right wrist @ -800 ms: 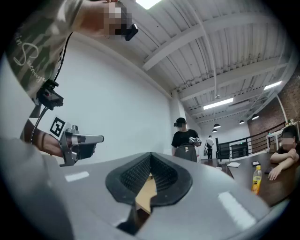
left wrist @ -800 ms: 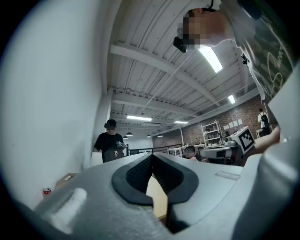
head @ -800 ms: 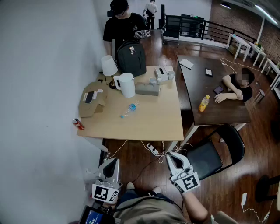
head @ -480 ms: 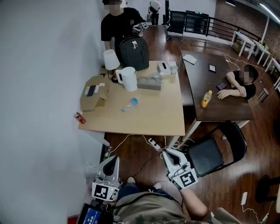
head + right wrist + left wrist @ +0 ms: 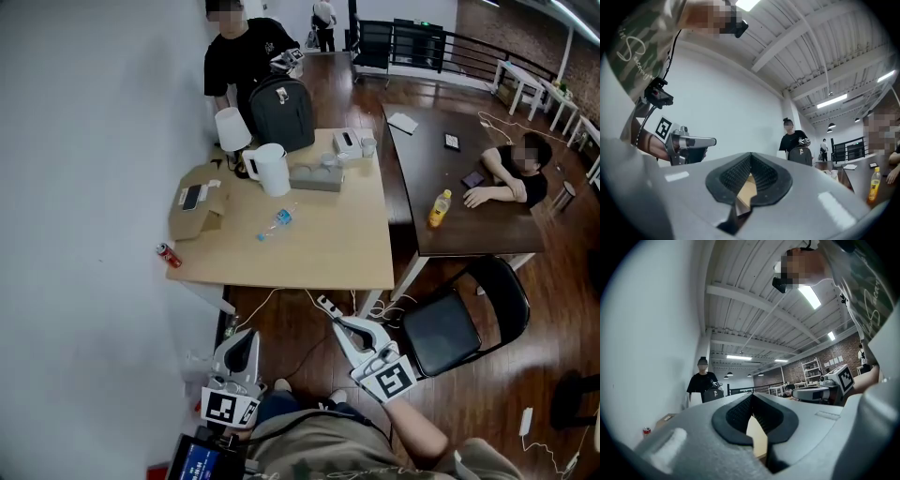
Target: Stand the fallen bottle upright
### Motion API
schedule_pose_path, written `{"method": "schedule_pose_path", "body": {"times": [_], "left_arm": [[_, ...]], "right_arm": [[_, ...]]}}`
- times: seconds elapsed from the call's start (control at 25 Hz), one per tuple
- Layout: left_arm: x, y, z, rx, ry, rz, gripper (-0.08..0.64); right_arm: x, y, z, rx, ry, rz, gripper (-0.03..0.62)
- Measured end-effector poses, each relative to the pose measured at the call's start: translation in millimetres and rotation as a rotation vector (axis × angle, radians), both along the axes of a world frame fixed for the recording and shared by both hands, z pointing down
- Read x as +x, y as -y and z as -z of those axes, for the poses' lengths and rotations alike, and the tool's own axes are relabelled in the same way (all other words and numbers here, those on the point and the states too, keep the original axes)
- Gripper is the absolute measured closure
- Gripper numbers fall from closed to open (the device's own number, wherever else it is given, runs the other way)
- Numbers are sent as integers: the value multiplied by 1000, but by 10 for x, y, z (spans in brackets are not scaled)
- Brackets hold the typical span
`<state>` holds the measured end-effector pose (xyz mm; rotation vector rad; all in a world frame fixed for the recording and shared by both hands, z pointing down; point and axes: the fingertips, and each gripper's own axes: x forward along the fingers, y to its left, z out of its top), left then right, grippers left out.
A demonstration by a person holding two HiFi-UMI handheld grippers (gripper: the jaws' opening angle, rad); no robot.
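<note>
Left gripper [image 5: 246,339] and right gripper [image 5: 339,325] both pinched shut, empty; bottle [image 5: 277,225], middle of the desk [image 5: 328,262], looks light, probably crushable, so grab mid-body.

Two tables [image 5: 319,246] [image 5: 431,159], two bottles [image 5: 277,224] [image 5: 437,209] (one fallen), one kettle [image 5: 273,169], one can [image 5: 168,255].

Head view overhead — 2 gripper views face table [image 5: 319,253].
</note>
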<state>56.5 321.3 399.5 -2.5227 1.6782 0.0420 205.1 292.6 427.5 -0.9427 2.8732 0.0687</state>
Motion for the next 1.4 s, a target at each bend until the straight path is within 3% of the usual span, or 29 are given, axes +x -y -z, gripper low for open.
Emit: {"method": "schedule_pose_path", "body": {"times": [0.4,1.4], "left_arm": [[-112,106,-128,-33,-23,33,558],[-478,1039,-225,-27,-61,-17,558]], "right_arm": [[-89,196,-64,-13,-33,50,588],[-587,981,6,-20,-30,-1,588]]}}
